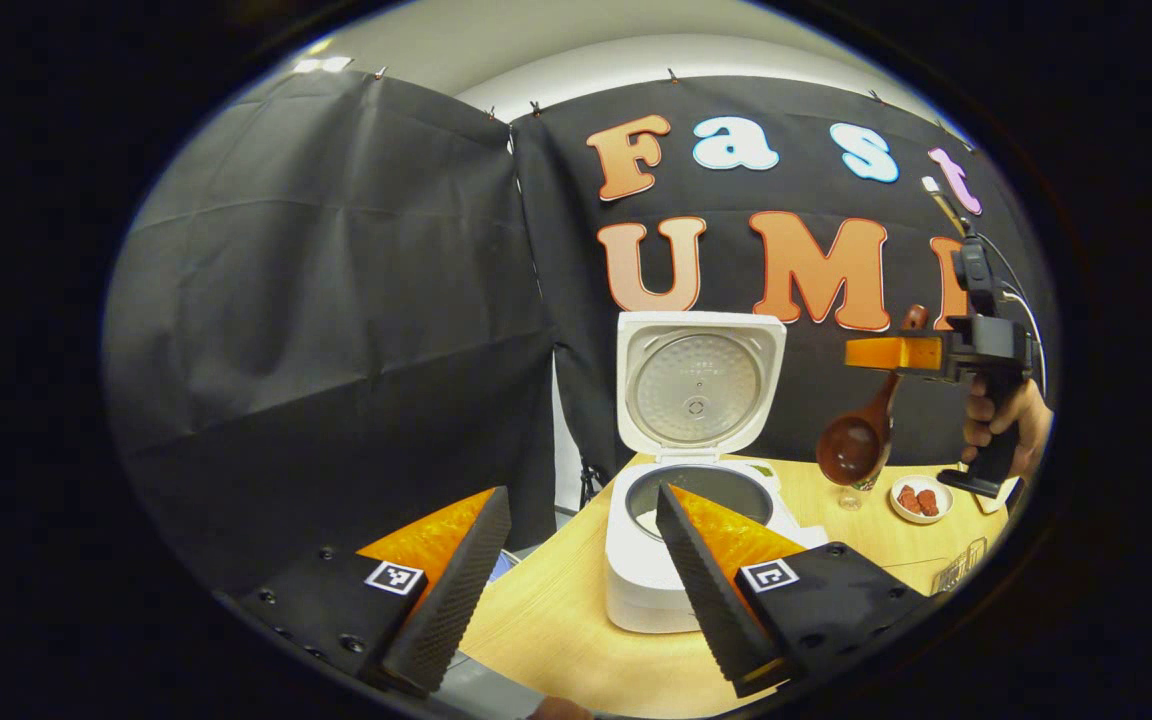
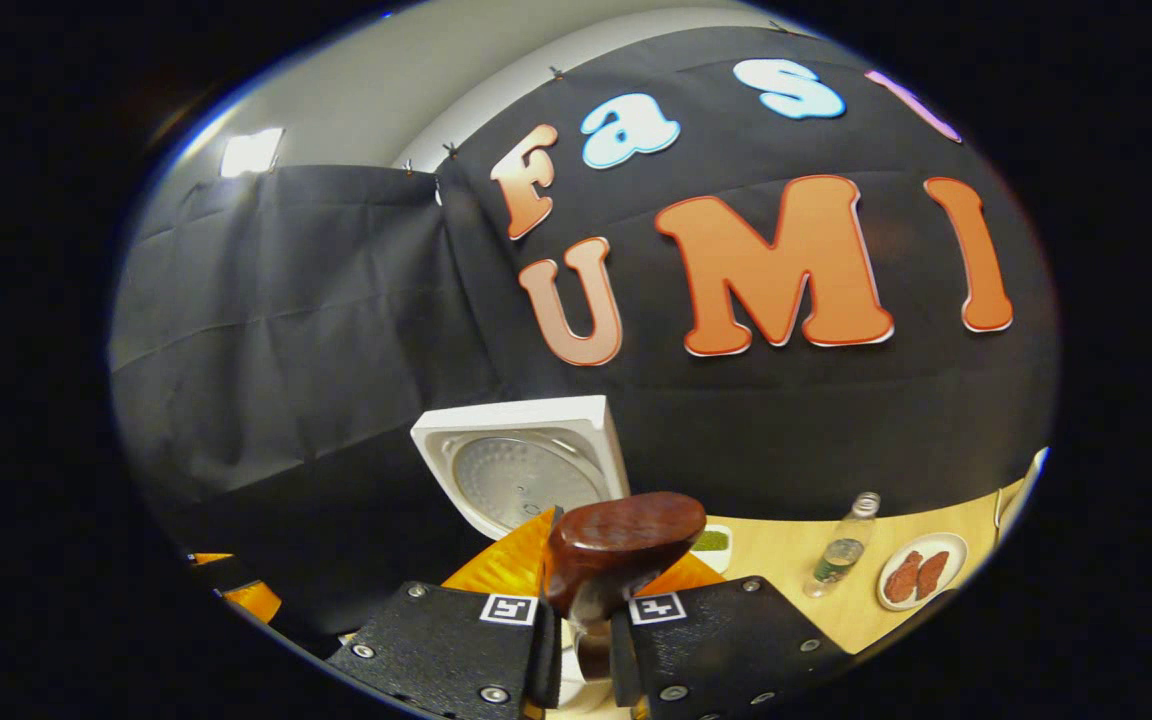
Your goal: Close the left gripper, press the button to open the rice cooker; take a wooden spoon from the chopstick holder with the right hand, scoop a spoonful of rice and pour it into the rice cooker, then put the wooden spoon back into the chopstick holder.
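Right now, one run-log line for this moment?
rice cooker lid open | right gripper shut on wooden spoon, raised | left gripper open

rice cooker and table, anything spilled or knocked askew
Nothing stands out. The rice cooker sits square on the table, lid upright. The right gripper holds the wooden spoon in the air, bowl hanging down; no rice is visible on the table.

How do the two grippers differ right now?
The left gripper is open and holds nothing, while the right gripper is shut on the wooden spoon. The left gripper sits low in front of the rice cooker; the right gripper is raised beside it. Both point toward the open cooker.
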Demonstrator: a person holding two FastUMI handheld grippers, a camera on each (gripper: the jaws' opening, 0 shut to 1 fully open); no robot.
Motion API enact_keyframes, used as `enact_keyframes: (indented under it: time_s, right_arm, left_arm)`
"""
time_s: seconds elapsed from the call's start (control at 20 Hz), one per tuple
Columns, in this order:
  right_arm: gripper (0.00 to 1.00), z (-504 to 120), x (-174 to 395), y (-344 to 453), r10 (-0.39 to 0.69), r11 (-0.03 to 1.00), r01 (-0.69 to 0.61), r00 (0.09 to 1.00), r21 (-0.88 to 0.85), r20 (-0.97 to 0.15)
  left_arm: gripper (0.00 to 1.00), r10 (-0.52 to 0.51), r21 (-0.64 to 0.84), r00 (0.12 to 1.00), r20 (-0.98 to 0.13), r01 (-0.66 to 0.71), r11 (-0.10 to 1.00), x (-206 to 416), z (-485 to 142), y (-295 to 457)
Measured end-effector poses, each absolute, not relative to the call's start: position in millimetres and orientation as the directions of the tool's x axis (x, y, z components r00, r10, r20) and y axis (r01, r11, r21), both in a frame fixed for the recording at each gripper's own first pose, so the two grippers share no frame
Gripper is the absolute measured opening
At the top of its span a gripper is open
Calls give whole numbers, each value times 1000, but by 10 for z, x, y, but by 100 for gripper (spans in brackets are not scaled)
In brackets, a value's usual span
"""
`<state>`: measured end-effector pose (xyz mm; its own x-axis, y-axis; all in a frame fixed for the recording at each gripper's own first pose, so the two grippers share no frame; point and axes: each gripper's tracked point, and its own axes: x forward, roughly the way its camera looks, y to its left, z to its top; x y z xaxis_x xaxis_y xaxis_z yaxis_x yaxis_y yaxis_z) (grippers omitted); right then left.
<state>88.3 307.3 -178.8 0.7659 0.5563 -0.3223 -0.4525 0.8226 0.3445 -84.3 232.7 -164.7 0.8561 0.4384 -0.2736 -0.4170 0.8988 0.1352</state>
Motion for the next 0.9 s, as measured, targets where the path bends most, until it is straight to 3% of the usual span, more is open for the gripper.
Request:
enact_keyframes:
  time_s: [0.05,0.5,0.7,0.75,0.8,0.9]
  right_arm:
    - [19,-1792,849,2869,540,832,-432,776,349,-327]
    - [19,-1947,460,996,334,910,-184,857,372,-392]
    - [19,-2192,188,277,237,932,-71,862,355,-449]
    - [14,-2269,113,100,212,937,-44,860,347,-464]
    - [19,-2345,39,-50,190,940,-16,856,341,-481]
    - [14,-2465,-99,-309,154,940,31,850,340,-504]
  left_arm:
    - [100,436,141,858,-272,-413,900,-823,-1631,2230]
    - [100,346,136,897,-275,-320,938,-519,-1628,1377]
    - [99,274,126,908,-316,-246,961,-358,-1736,985]
    - [100,260,128,910,-321,-231,965,-318,-1731,908]
    - [100,253,135,913,-319,-220,966,-269,-1703,845]
    - [100,243,149,920,-309,-205,967,-172,-1641,748]
